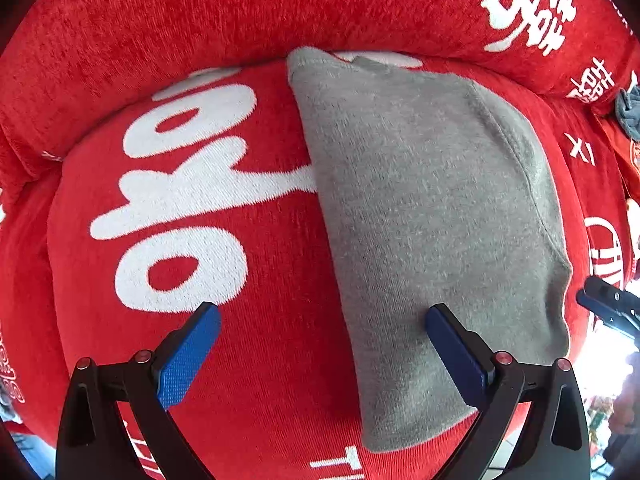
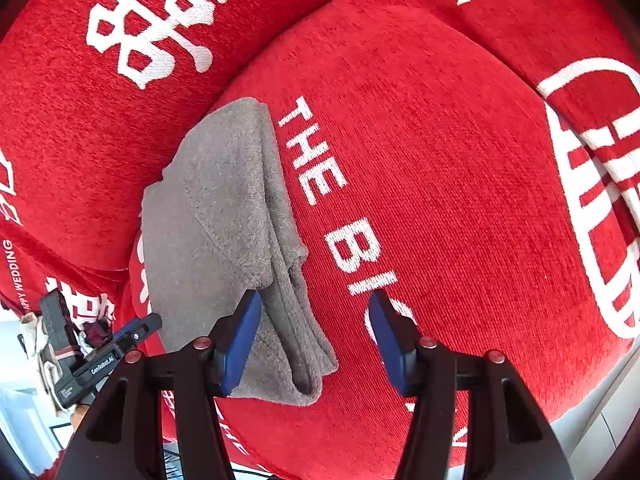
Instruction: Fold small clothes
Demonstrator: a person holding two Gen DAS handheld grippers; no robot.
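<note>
A small grey garment (image 1: pixel 432 216) lies folded into a narrow stack on a red seat cushion (image 1: pixel 256 352) with white lettering. My left gripper (image 1: pixel 320 316) is open and empty, its right finger over the garment's near part and its left finger over the bare cushion. In the right wrist view the garment (image 2: pixel 216 216) lies at left with its layered folded edge facing right. My right gripper (image 2: pixel 314 304) is open and empty, straddling that edge at the garment's near end. The right gripper also shows at the left wrist view's right edge (image 1: pixel 608 304), and the left gripper at lower left (image 2: pixel 120 340).
A red back cushion (image 1: pixel 280 12) with white characters rises behind the seat. A second red cushion (image 2: pixel 580 80) lies to the right. Another bit of grey cloth (image 1: pixel 630 108) sits at the far right. The seat's front edge drops to a pale floor (image 2: pixel 616 420).
</note>
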